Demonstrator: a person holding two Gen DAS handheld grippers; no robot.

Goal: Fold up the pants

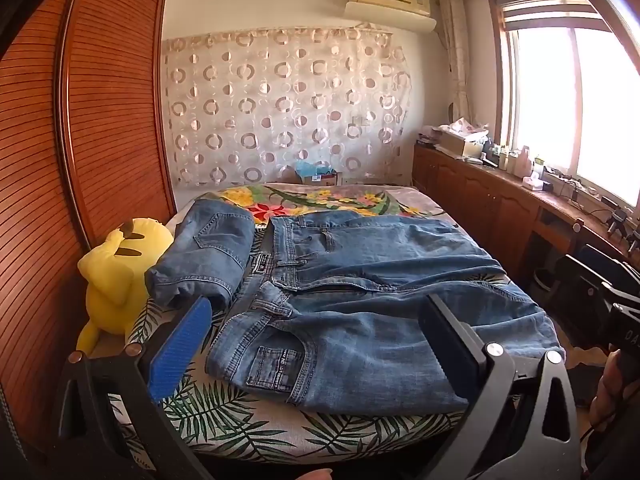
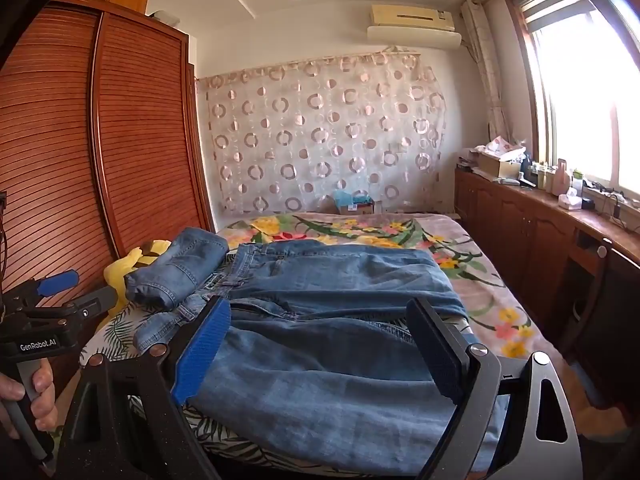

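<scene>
A pair of blue jeans [image 1: 360, 312] lies spread flat on the bed [image 1: 224, 420], waistband to the left and legs running right. My left gripper [image 1: 316, 344] hovers open at the bed's near edge, its blue pad [image 1: 180, 348] and black pad [image 1: 452, 344] framing the waist and back pocket. In the right wrist view the jeans' legs [image 2: 320, 380] show between the wide-apart pads of my open right gripper [image 2: 320, 354], which do not press on the cloth. The left gripper [image 2: 94, 286] appears at the far left, held by a hand [image 2: 36, 396].
A second, folded pair of jeans [image 1: 204, 256] lies left of the waistband beside a yellow plush toy [image 1: 116, 276]. A wooden slatted wardrobe [image 1: 80, 160] flanks the bed on the left. A low cabinet [image 1: 480, 196] with clutter runs under the window on the right.
</scene>
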